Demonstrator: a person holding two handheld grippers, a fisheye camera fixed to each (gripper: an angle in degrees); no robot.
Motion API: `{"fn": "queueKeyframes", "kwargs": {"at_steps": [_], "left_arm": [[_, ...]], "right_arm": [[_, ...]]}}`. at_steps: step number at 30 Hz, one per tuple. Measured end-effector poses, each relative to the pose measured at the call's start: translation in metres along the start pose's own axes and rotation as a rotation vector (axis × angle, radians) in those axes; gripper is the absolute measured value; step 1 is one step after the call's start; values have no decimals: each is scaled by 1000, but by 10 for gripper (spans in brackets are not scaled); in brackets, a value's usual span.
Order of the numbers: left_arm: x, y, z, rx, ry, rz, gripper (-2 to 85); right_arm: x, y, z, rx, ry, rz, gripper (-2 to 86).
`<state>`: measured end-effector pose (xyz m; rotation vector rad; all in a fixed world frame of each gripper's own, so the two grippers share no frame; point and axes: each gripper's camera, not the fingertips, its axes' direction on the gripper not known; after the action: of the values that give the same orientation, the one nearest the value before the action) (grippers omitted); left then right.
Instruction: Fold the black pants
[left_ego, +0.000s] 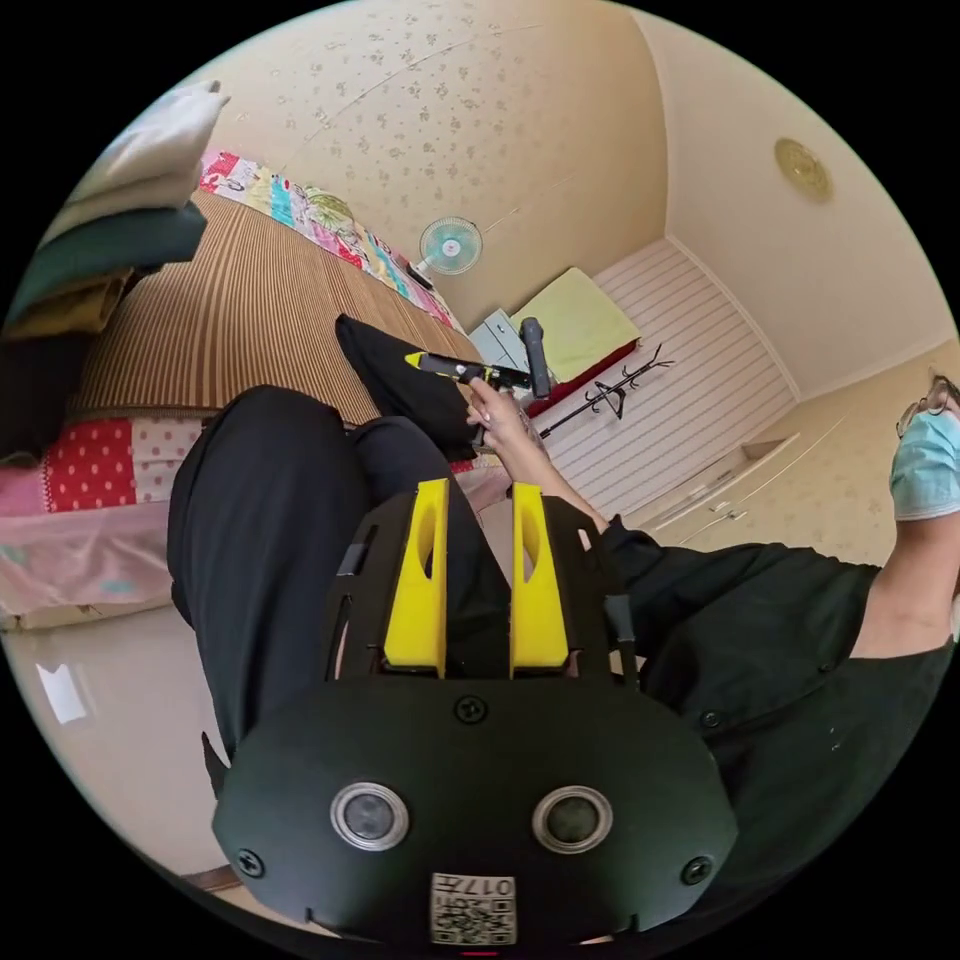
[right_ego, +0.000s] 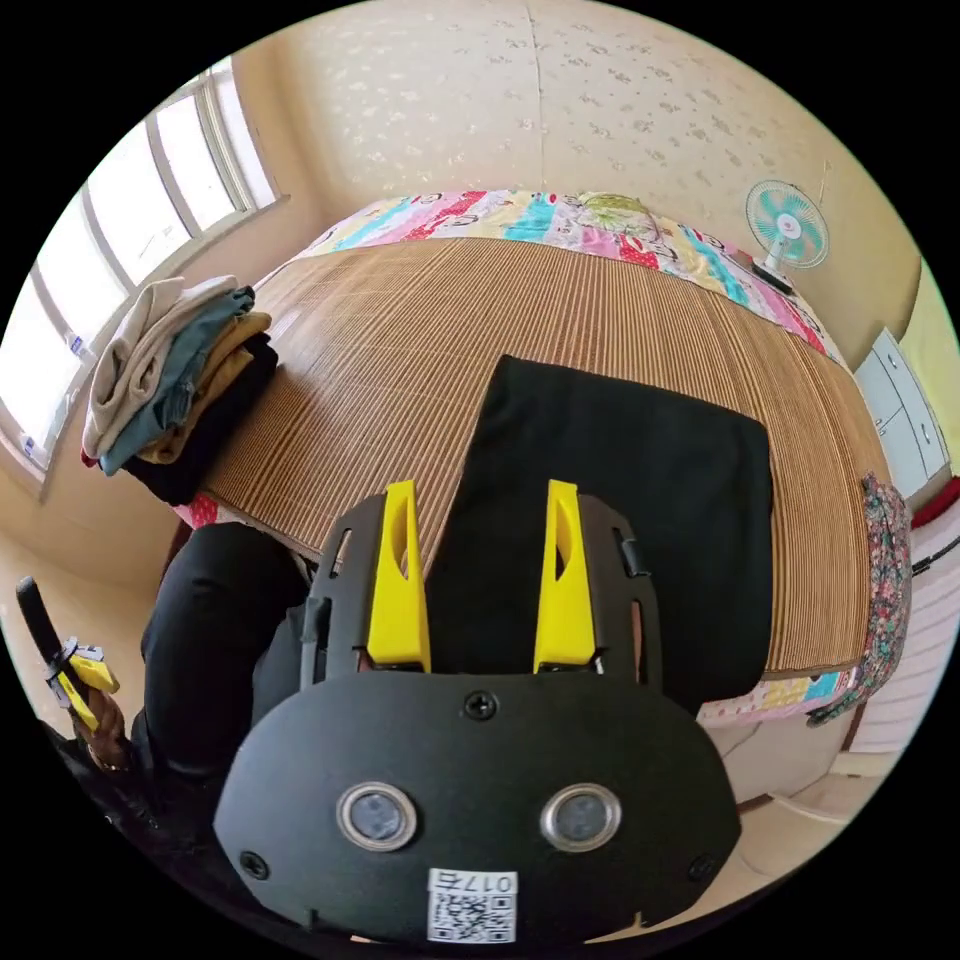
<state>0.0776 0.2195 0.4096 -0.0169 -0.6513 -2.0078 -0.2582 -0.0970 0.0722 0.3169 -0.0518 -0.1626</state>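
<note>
Black pants (right_ego: 620, 520) folded flat on bed's striped mat (right_ego: 400, 350), near edge. Right hand-held gripper (right_ego: 480, 580) above them, jaws apart, gripping nothing. Left hand-held gripper (left_ego: 478, 585) likewise parted, empty. Stacked clothes (right_ego: 170, 390) at nine o'clock.

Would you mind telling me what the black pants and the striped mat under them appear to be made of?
The black pants look like a matte woven fabric: flat, no sheen, lying in a soft folded rectangle. The striped mat looks like bamboo or reed slats, judging by its fine parallel ridges and a slight gloss near the window; the exact fibre is not clear.
</note>
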Motion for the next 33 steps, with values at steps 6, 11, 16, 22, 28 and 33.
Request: {"fn": "queueKeyframes", "kwargs": {"at_steps": [6,11,16,22,28,33], "left_arm": [[-43,18,-44,50,25,-103,100],[-78,42,-118,118,-79,-188,100],[-83,87,-212,252,-366,-215,100],[-114,80,-202,301,-344,-243,103],[-76,11,-168,311,-357,-71,102],[-20,-68,-178,402,-525,95,101]], "right_arm": [[-8,-19,77,-80,268,-13,103],[92,-42,76,-121,495,43,66],[278,-2,-6,-177,523,711,53],[275,125,-74,58,338,583,16],[206,295,-99,132,-65,477,6],[193,401,-124,404,-581,515,4]]}}
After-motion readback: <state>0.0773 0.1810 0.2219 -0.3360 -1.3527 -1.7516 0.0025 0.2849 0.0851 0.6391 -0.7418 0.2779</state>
